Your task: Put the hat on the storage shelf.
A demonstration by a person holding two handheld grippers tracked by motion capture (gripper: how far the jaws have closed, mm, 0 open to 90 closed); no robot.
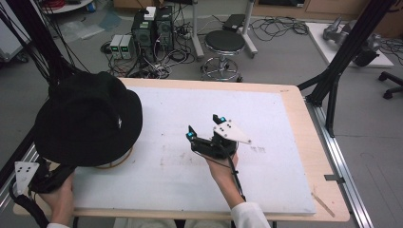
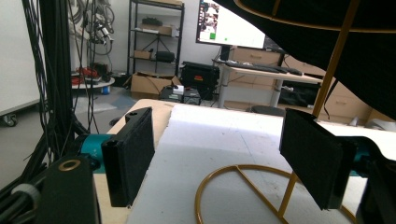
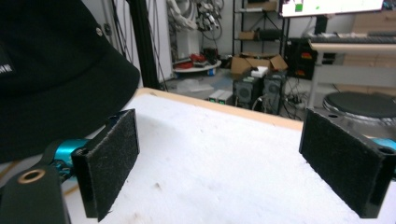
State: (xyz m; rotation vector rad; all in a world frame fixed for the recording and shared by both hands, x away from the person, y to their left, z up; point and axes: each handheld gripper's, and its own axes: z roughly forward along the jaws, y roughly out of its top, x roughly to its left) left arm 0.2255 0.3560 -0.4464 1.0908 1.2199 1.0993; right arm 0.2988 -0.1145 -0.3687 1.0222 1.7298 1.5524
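Jaws on your left gripper (image 2: 224,163) stand wide and empty at the tabletop's (image 1: 294,102) near-left corner, right under the black hat (image 1: 88,118) on its gold stand (image 2: 243,191), while your right gripper (image 1: 203,127), equally wide, sits mid-tabletop, farther off.

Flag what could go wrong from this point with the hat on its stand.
The black hat sits on a thin gold wire stand; the open left tool sits low beside its ring base and could knock it over. The hat's brim overhangs the table edge, so a tip might drop it to the floor.
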